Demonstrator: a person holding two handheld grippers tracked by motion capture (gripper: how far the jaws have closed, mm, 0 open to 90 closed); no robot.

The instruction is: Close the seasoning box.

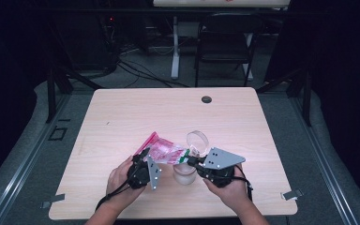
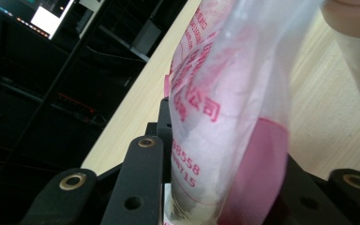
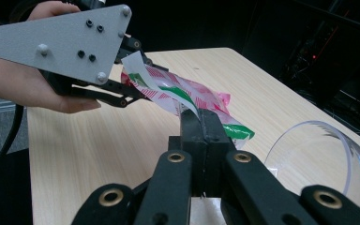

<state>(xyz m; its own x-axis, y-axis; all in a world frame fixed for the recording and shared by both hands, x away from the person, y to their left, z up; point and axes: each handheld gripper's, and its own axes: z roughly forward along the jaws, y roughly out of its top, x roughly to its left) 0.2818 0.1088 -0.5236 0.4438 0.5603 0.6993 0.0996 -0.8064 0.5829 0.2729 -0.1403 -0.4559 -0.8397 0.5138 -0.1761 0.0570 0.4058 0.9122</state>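
On the wooden table (image 1: 122, 117), the left gripper (image 1: 143, 165) and the right gripper (image 1: 193, 161) each grip one end of a pink-and-white plastic bag (image 1: 165, 151), holding it stretched between them. A translucent cup (image 1: 184, 174) stands directly below the bag's right end, and a clear round lid (image 1: 197, 139) lies just behind it. A dark round grommet (image 1: 206, 99) sits near the table's far edge.

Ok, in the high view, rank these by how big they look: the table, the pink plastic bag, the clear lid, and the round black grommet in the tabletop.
1. table
2. pink plastic bag
3. clear lid, near the bag in apparent size, so that ranking is unsure
4. black grommet
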